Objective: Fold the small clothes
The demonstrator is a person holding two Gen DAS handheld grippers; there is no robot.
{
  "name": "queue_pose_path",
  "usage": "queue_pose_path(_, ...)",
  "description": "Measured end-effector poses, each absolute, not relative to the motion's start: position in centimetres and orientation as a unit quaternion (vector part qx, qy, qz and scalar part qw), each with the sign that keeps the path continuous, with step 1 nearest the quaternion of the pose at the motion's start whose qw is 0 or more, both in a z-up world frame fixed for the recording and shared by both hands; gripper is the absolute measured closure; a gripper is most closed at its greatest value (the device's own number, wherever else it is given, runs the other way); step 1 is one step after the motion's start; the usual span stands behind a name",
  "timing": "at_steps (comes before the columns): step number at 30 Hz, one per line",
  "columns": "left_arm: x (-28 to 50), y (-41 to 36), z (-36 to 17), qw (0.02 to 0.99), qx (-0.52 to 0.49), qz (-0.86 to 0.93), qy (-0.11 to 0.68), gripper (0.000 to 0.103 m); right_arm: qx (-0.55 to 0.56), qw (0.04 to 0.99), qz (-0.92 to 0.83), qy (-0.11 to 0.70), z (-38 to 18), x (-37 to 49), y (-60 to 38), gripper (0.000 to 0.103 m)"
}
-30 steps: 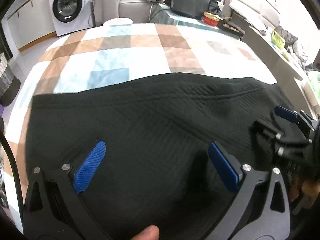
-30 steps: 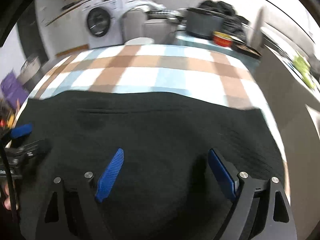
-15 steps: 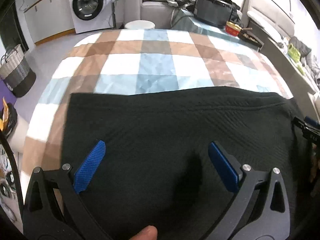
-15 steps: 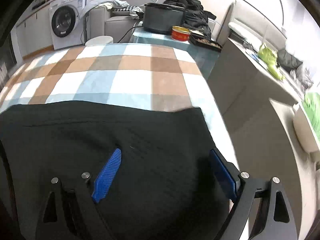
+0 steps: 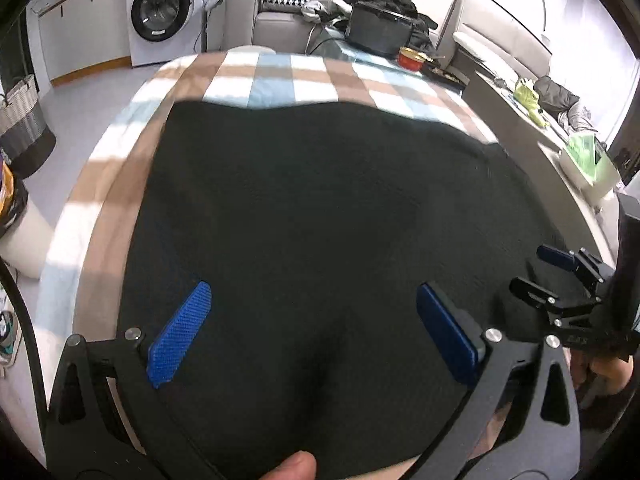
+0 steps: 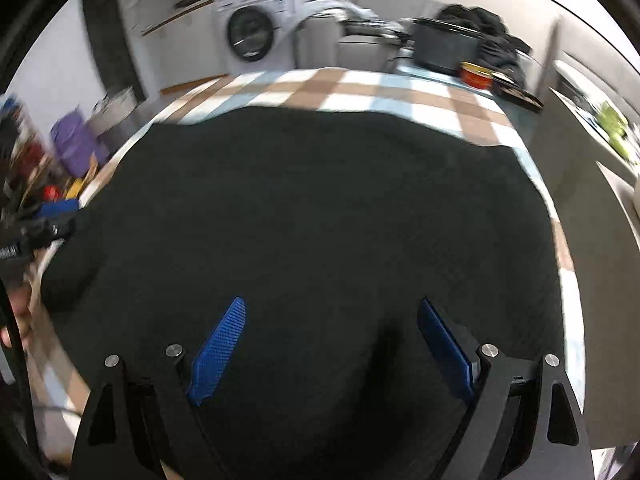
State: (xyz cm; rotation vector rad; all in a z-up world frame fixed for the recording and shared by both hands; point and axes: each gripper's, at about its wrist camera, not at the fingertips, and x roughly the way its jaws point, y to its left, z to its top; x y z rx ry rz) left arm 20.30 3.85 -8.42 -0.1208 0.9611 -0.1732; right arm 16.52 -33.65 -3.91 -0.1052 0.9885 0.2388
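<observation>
A black knitted garment (image 5: 328, 208) lies spread flat over the checked tablecloth (image 5: 280, 80) and fills most of both views. My left gripper (image 5: 314, 292) hovers open over the garment's near part, with nothing between its blue pads (image 5: 180, 336). At the right edge of that view my right gripper (image 5: 538, 272) is over the garment's right side. In the right wrist view the right gripper (image 6: 332, 304) stands wide open above the garment (image 6: 320, 220), its pads (image 6: 218, 352) bare. The left gripper (image 6: 60, 218) shows blurred at the far left by the garment's corner.
Behind the table stand a washing machine (image 5: 164, 20), a grey sofa (image 5: 272, 28), a black pot (image 5: 380, 32) and a red tin (image 5: 412, 58). A grey counter (image 5: 532, 132) runs along the right. A basket (image 5: 24, 128) sits on the floor at left. A thumb (image 5: 296, 466) shows at the bottom edge.
Both views swung sideways and are blurred. The right gripper came back from the garment's right edge to over its middle, and each gripper shows in the other's view again. Both stayed open.
</observation>
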Motion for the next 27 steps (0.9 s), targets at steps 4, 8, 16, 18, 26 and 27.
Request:
queue_pose_path(4, 17.8, 4.6, -10.5, 0.873, -0.037, -0.059, 0.483, 0.001, -0.07, 0.865, 0.099, 0.487, -5.6, 14.1, -34.1, 0.013)
queue_pose_path(8, 15.4, 6.6, -11.9, 0.872, -0.022, -0.026, 0.488, 0.001, -0.076, 0.874, 0.031, 0.479, -5.4, 12.3, -37.8, 0.013)
queue_pose_path(16, 12.2, 6.2, -10.3, 0.885, -0.05, -0.045, 0.461, 0.001, -0.036, 0.886, 0.027, 0.461, -3.4, 8.0, -37.3, 0.013)
queue_pose_path(18, 11.9, 4.7, -10.2, 0.885, -0.037, -0.064, 0.46, 0.001, -0.029, 0.887, 0.059, 0.458, -3.2, 7.5, -35.2, 0.013)
queue_pose_path(26, 9.9, 3.0, -11.4, 0.883, 0.025, -0.07, 0.464, 0.001, -0.094, 0.868, 0.111, 0.474, -5.5, 5.1, -29.4, 0.013)
queue_pose_path(27, 9.5, 3.4, -11.4, 0.883, 0.029, -0.065, 0.465, 0.001, -0.09, 0.87, 0.112, 0.471, -5.5, 4.6, -30.0, 0.014)
